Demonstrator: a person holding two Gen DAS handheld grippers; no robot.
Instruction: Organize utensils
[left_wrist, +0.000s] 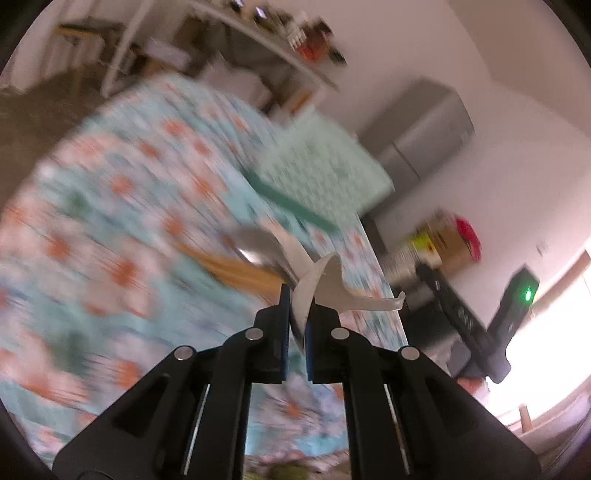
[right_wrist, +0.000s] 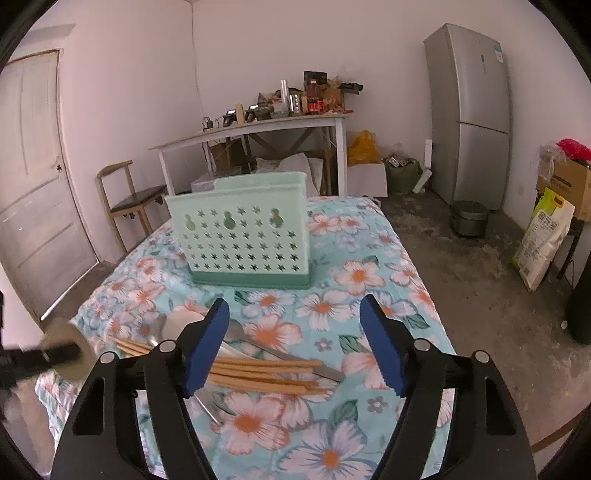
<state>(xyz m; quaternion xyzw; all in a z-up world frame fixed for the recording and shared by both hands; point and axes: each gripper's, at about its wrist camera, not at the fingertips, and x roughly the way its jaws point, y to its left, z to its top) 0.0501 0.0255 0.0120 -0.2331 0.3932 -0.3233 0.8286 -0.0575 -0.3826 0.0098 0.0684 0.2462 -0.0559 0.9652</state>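
Observation:
My left gripper (left_wrist: 297, 295) is shut on a white soup spoon (left_wrist: 327, 282), whose handle sticks out to the right. This view is blurred and tilted. Below the spoon lie wooden chopsticks (left_wrist: 236, 269) and a metal spoon (left_wrist: 255, 243) on the floral tablecloth (left_wrist: 110, 206), with the green star-holed utensil holder (left_wrist: 325, 173) beyond. My right gripper (right_wrist: 295, 306) stands open above the pile of chopsticks (right_wrist: 266, 373) and metal spoons (right_wrist: 184, 325), with nothing between its pads. The utensil holder (right_wrist: 243, 236) stands upright further back on the table (right_wrist: 332, 280).
A blurred dark shape (right_wrist: 37, 358) shows at the left edge of the right wrist view. Around the table are a wooden chair (right_wrist: 129, 195), a cluttered white side table (right_wrist: 258, 125), a grey fridge (right_wrist: 469, 110), a rice cooker (right_wrist: 469, 218) and a sack (right_wrist: 543, 236).

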